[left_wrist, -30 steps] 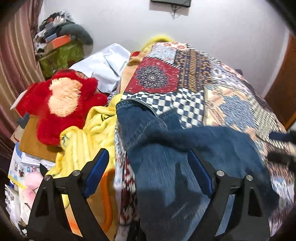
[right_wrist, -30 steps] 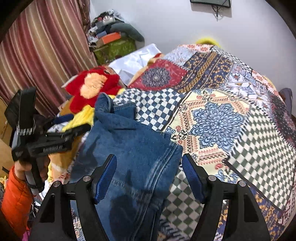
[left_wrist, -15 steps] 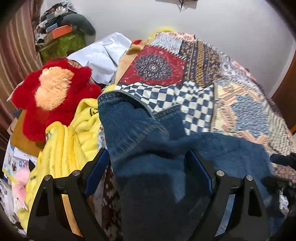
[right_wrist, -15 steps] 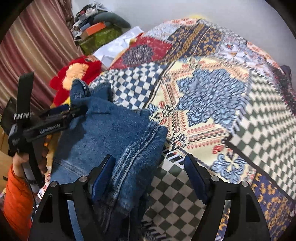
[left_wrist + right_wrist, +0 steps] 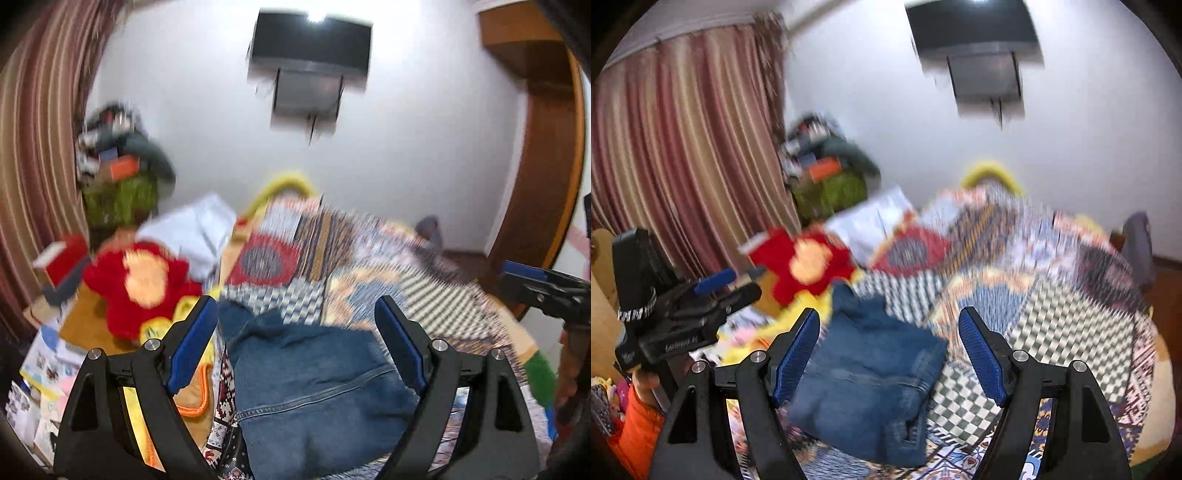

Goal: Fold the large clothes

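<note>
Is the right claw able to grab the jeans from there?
Probably yes. The right claw is open and empty, and the folded jeans lie on the bed cover straight ahead of it with nothing on top or in between.

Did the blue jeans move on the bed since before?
No. The jeans lie folded beside the red plush toy, as before; only the cameras lifted away.

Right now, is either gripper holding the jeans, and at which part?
Nothing is held. The left gripper and the right gripper are both open, and the folded jeans lie free on the patterned bedspread.
</note>
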